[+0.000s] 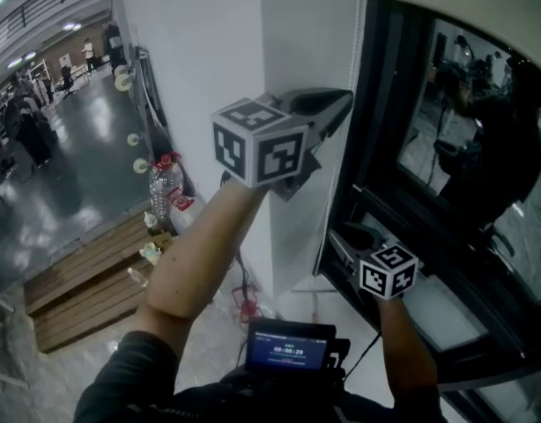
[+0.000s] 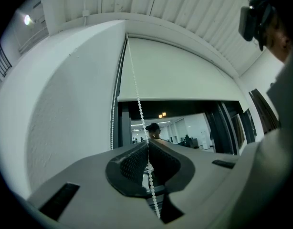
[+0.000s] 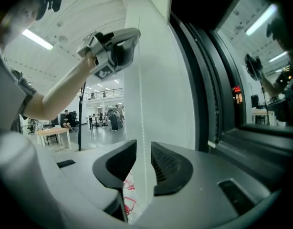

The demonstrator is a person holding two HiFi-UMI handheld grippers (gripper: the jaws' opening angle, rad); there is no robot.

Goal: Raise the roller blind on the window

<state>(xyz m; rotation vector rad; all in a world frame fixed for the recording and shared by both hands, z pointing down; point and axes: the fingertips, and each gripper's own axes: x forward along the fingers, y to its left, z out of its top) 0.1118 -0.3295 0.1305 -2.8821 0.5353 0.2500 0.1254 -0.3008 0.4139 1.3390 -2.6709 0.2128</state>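
The cream roller blind (image 2: 180,75) hangs partway down the dark window (image 1: 469,157), its bottom edge above the glass. A white bead chain (image 2: 135,87) runs down the window's left side, and a second strand (image 2: 112,123) hangs by the frame. My left gripper (image 2: 147,149) is raised high against the wall and is shut on the bead chain. In the head view the left gripper (image 1: 337,106) is above the right gripper (image 1: 341,239). My right gripper (image 3: 142,147) is lower and open; the chain (image 3: 142,128) passes loosely between its jaws without touching the pads.
A white wall pillar (image 1: 209,60) stands left of the window. Water bottles (image 1: 165,188) and wooden steps (image 1: 85,280) lie at its foot, with a red object (image 1: 246,302) on the floor. A small screen (image 1: 288,346) sits at the person's chest. People stand far off in the hall.
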